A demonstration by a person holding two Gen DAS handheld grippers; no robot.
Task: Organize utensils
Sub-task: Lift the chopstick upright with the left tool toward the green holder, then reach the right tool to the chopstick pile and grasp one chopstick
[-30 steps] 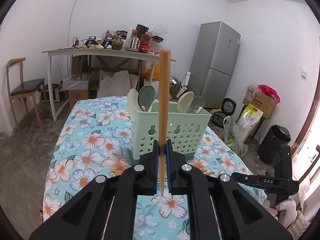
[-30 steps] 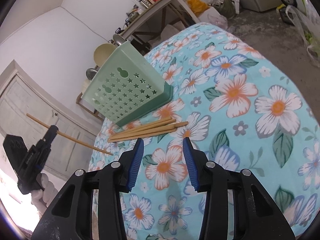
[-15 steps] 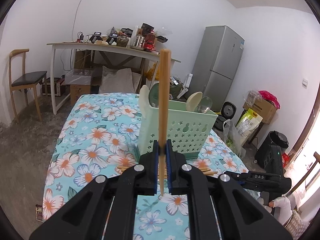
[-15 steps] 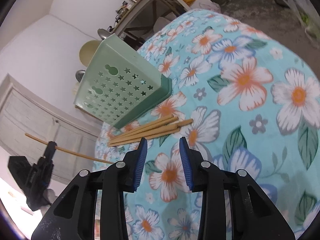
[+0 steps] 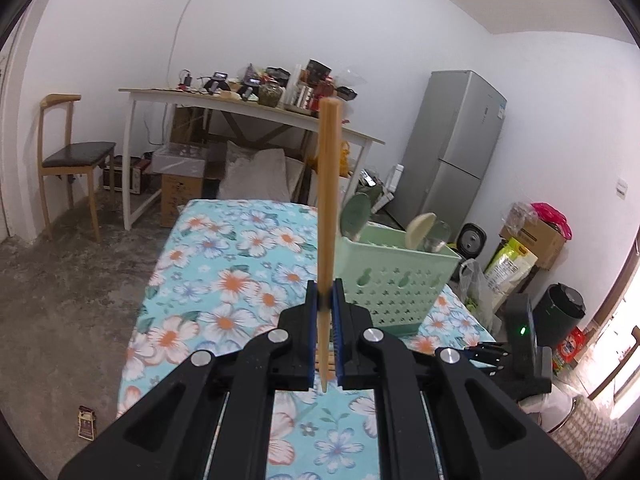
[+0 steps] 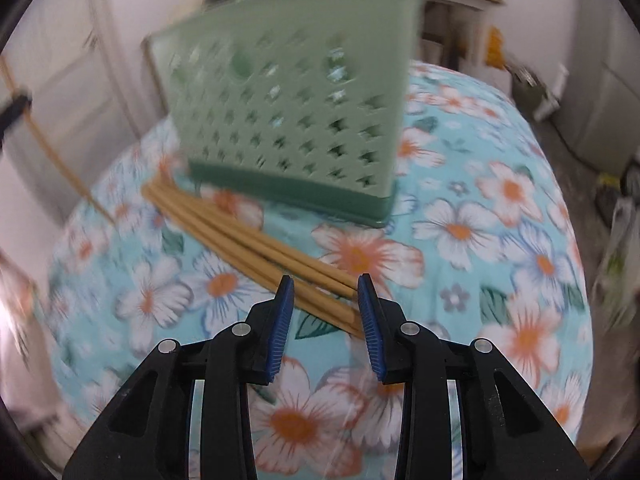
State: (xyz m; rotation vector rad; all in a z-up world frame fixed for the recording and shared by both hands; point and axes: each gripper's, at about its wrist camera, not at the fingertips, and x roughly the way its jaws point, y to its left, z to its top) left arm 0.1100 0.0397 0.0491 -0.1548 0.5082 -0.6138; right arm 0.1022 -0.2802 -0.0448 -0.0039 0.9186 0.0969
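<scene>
My left gripper (image 5: 325,296) is shut on a bamboo chopstick (image 5: 328,200) that stands upright, just left of the green perforated utensil basket (image 5: 396,280). Spoons (image 5: 354,216) stick out of the basket. In the blurred right wrist view, my right gripper (image 6: 326,300) hangs open over the near ends of several loose chopsticks (image 6: 248,240), which lie on the cloth in front of the basket (image 6: 288,120). Its pads touch nothing. The held chopstick (image 6: 52,152) shows at the left edge there.
The table wears a turquoise floral cloth (image 6: 500,240). Behind it stand a cluttered white desk (image 5: 248,108), a wooden chair (image 5: 72,156), a grey fridge (image 5: 456,148), bags and a black bin (image 5: 560,308) on the concrete floor.
My right gripper has rolled and swung in over the ends of the loose chopsticks, with its jaws a little narrower. My left gripper has drifted left of the basket, still holding its chopstick.
</scene>
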